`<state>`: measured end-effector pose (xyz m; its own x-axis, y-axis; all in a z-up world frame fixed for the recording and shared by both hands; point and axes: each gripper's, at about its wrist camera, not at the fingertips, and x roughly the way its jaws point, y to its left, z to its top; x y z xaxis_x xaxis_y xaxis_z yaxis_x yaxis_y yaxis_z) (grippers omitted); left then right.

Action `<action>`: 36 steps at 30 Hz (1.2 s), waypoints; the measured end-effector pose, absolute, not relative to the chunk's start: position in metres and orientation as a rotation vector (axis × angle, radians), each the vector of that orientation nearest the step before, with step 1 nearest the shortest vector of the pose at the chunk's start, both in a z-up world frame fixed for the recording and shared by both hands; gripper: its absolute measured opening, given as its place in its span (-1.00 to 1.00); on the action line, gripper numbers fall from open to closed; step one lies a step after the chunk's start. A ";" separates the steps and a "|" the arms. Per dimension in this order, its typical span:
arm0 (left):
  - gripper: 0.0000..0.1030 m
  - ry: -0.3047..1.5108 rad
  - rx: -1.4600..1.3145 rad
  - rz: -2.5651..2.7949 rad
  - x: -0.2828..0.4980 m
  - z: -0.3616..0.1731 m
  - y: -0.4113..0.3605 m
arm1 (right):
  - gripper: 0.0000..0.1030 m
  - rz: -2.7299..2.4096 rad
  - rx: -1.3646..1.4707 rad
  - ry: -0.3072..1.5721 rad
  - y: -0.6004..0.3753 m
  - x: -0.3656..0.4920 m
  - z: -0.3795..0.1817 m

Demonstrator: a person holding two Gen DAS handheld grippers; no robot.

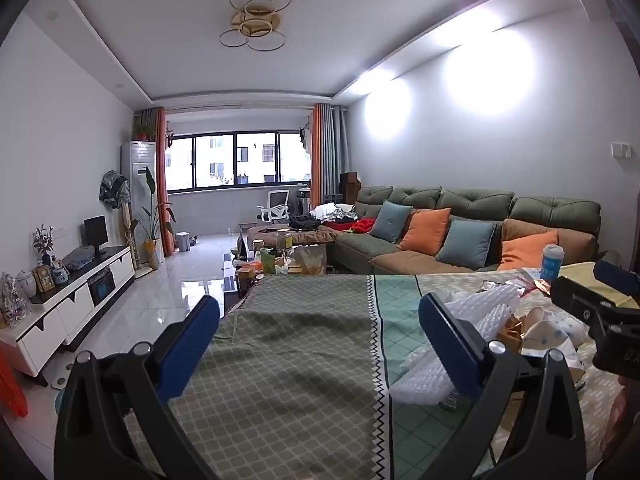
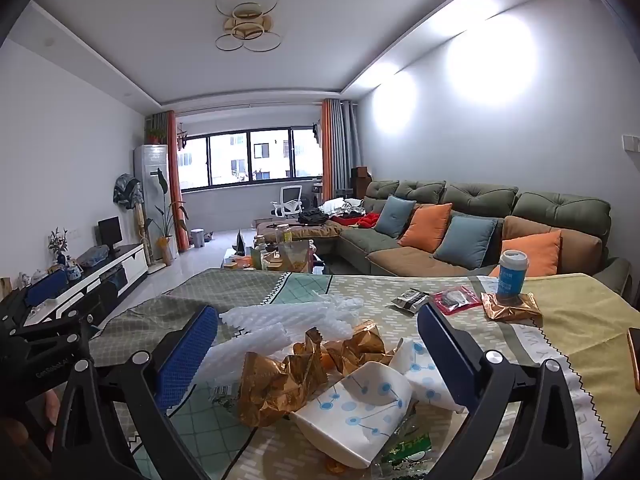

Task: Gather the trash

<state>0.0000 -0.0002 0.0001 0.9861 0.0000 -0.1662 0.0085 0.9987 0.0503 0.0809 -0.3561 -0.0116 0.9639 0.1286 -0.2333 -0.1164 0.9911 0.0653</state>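
A heap of trash lies on the cloth-covered table: white foam netting, crumpled gold wrappers, a crushed white paper cup with blue dots and a green wrapper. My right gripper is open and hovers just short of this heap, touching nothing. Farther back lie a black packet, a red packet and a gold wrapper under an upright blue-and-white cup. My left gripper is open over bare cloth, with the foam netting beside its right finger.
Beyond the table stand a low coffee table crowded with jars, a green sofa with cushions and a TV cabinet on the left. The other gripper shows at the left wrist view's right edge. An orange-edged object lies at the table's right side.
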 end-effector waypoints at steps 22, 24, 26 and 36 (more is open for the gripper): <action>0.94 0.136 0.016 -0.016 -0.008 0.016 0.002 | 0.93 0.122 0.053 0.228 -0.358 0.079 -0.008; 0.94 0.135 0.016 -0.013 -0.009 0.016 0.002 | 0.93 0.121 0.052 0.227 -0.358 0.079 -0.007; 0.94 0.135 0.015 -0.016 -0.010 0.016 0.002 | 0.93 0.122 0.053 0.226 -0.359 0.079 -0.006; 0.94 0.134 0.010 -0.015 -0.011 0.016 0.002 | 0.93 0.122 0.054 0.223 -0.359 0.078 -0.006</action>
